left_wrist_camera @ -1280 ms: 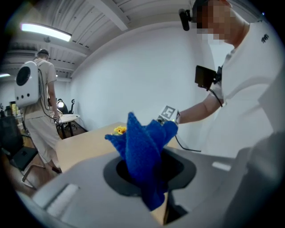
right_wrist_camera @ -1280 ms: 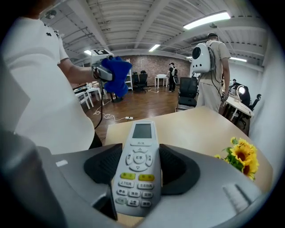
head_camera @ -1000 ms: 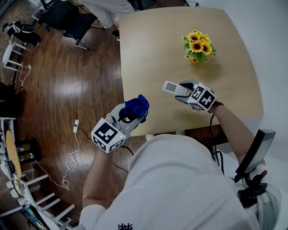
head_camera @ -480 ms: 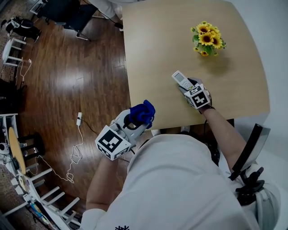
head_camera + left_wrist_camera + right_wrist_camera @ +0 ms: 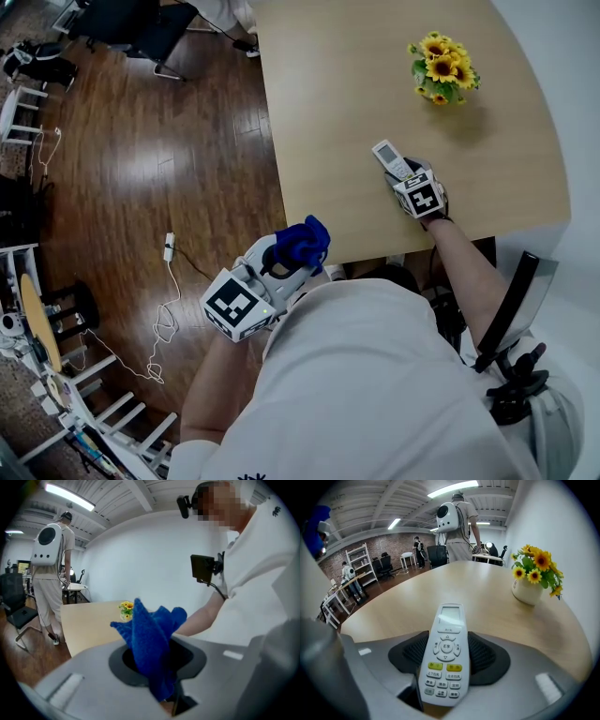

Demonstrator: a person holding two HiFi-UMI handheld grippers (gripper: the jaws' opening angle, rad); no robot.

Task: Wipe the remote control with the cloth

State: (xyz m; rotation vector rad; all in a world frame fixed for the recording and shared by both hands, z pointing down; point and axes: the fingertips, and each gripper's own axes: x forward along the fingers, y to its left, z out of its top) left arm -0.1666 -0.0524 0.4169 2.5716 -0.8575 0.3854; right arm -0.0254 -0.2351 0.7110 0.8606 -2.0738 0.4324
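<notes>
My right gripper is shut on a white remote control over the wooden table, close to its near edge. In the right gripper view the remote control lies buttons up between the dark pads, its screen end pointing away over the tabletop. My left gripper is shut on a bunched blue cloth, held off the table's near left corner, above the floor. The blue cloth sticks up out of the left gripper's jaws and hides them.
A pot of yellow sunflowers stands on the table at the far right. Dark wood floor lies to the left, with a white cable and plug. A person with a white backpack stands beyond the table, near chairs.
The right gripper has sunk toward the tabletop with the remote, turning so the remote points away. The left gripper has drifted back and down with the cloth, away from the table edge.
</notes>
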